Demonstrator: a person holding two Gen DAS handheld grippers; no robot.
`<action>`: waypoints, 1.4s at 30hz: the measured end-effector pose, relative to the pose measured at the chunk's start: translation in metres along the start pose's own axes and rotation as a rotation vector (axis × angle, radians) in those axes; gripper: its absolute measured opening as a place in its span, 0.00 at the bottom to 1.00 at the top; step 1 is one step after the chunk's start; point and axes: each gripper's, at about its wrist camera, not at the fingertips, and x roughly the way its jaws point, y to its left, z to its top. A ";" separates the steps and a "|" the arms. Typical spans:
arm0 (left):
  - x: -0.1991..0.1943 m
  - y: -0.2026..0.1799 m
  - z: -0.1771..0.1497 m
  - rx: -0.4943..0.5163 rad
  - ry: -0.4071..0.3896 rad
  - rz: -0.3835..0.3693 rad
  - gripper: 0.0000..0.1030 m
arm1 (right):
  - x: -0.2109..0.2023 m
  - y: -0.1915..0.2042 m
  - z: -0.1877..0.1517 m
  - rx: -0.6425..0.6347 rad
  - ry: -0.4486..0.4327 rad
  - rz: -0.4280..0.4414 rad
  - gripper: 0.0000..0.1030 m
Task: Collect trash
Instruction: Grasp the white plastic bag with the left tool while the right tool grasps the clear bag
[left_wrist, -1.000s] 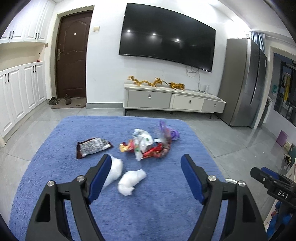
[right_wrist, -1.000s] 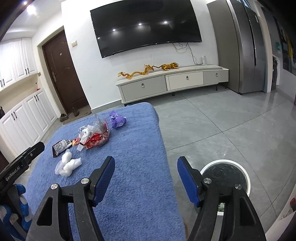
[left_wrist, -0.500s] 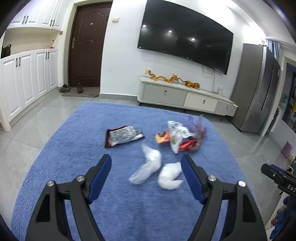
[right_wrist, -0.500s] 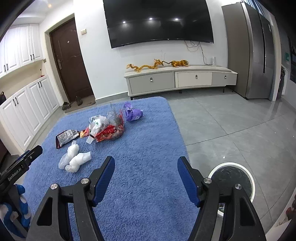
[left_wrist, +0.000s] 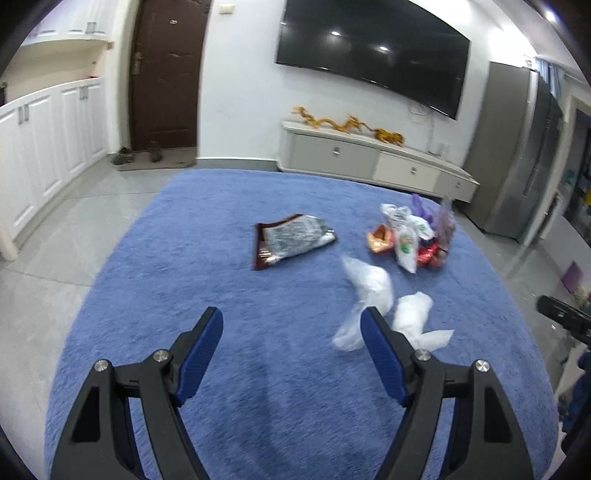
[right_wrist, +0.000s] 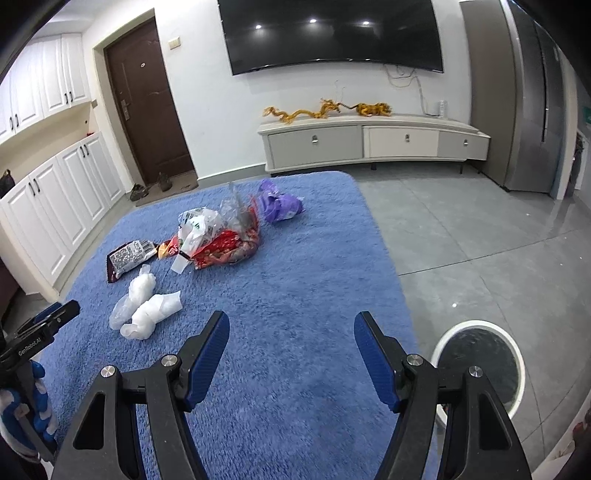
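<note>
Trash lies scattered on a blue rug (left_wrist: 229, 280) (right_wrist: 306, 288). Two crumpled white plastic wads (left_wrist: 373, 284) (right_wrist: 147, 310) lie closest. Behind them are a dark silver snack bag (left_wrist: 291, 240) (right_wrist: 129, 254), a heap of red and clear wrappers (left_wrist: 410, 236) (right_wrist: 221, 236) and a purple bag (right_wrist: 279, 203). My left gripper (left_wrist: 291, 328) hangs open and empty over bare rug, the white wads just past its right finger. My right gripper (right_wrist: 291, 332) is open and empty over the rug's right part. A round white-rimmed bin (right_wrist: 480, 365) with a dark liner stands on the floor, partly behind the right finger.
Grey tiled floor (right_wrist: 480, 236) surrounds the rug. A low TV cabinet (right_wrist: 369, 144) with a wall TV stands at the back, a grey fridge (right_wrist: 524, 96) at the right, white cupboards (left_wrist: 48, 147) and a brown door (left_wrist: 166, 74) at the left.
Both views have drawn closer to the rug. In the left wrist view the trash slid right, so the white wads went from the left finger to the right one.
</note>
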 end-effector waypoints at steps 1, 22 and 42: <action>0.005 -0.003 0.003 0.004 0.010 -0.034 0.73 | 0.003 0.001 0.002 -0.003 0.003 0.012 0.66; 0.088 -0.043 0.023 0.030 0.158 -0.238 0.44 | 0.124 0.013 0.060 -0.016 0.076 0.190 0.39; 0.087 -0.037 0.015 0.036 0.165 -0.307 0.25 | 0.117 -0.009 0.051 0.034 0.095 0.241 0.18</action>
